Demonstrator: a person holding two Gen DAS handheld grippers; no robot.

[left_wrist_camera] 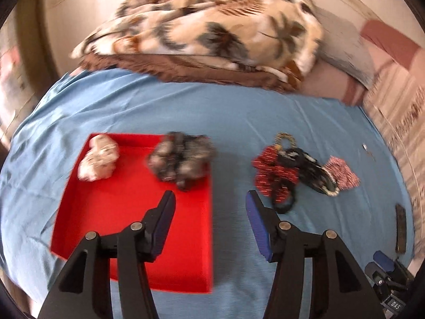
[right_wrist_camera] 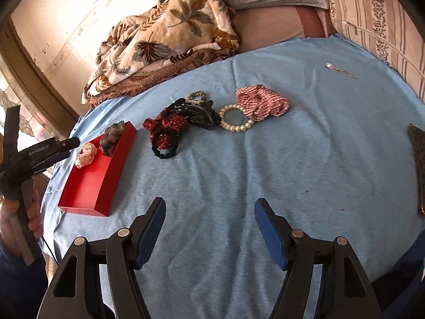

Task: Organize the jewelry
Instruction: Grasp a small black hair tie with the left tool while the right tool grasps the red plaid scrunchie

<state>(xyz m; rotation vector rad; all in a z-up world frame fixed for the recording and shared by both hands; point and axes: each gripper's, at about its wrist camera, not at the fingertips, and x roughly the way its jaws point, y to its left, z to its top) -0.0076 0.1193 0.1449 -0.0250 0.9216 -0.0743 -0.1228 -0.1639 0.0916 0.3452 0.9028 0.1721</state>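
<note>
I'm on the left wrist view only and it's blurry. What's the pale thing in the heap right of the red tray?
Observer: A pearl bracelet, lying on the blue sheet between the black hair clip and the red checked scrunchie.
Operator: Is the right gripper carrying anything?
Observer: No. The right gripper is open, with only sheet showing between its fingers.
Operator: And the speck far to the right?
Observer: A thin chain with a small silver piece at one end, lying apart from the other things.
</note>
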